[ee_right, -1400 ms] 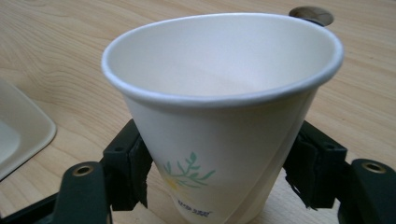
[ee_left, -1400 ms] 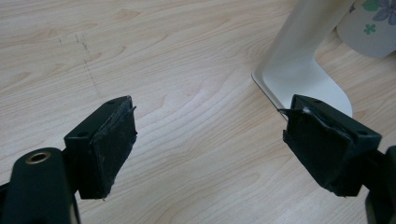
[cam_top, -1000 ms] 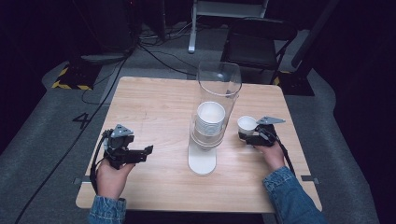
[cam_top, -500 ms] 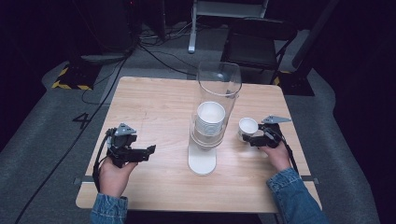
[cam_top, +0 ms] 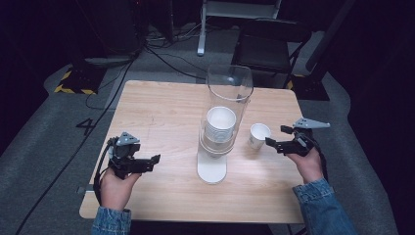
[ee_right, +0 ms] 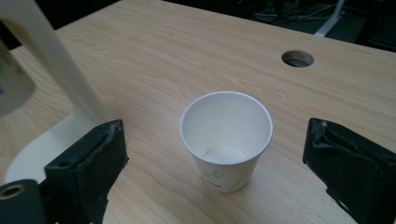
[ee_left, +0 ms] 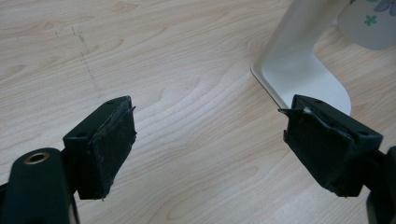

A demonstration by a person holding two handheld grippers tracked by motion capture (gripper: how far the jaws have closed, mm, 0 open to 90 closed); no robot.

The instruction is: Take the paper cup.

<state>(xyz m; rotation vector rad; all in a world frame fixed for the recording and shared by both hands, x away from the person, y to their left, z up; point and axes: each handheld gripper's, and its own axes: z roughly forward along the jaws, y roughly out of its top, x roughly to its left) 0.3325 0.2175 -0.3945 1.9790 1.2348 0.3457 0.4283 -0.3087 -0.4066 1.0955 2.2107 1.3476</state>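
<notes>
Paper cup [ee_right: 226, 140] upright and empty on wooden table [cam_top: 161, 115], just right of cup dispenser [cam_top: 218, 139]. Framed by right gripper [ee_right: 219, 163], jaws spread wide, not touching. Left gripper [ee_left: 210, 144] likewise wide, empty, near dispenser base [ee_left: 303, 74].

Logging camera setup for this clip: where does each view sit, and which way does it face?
High view: above the person's side, looking forward and down on the table; both hands and grippers enter from below.
Left gripper view: rides the left gripper, facing the dispenser base; own open jaws show.
Right gripper view: rides the right gripper, facing the cup; own open jaws show.
Shared: high and right views both show the cup.
</notes>
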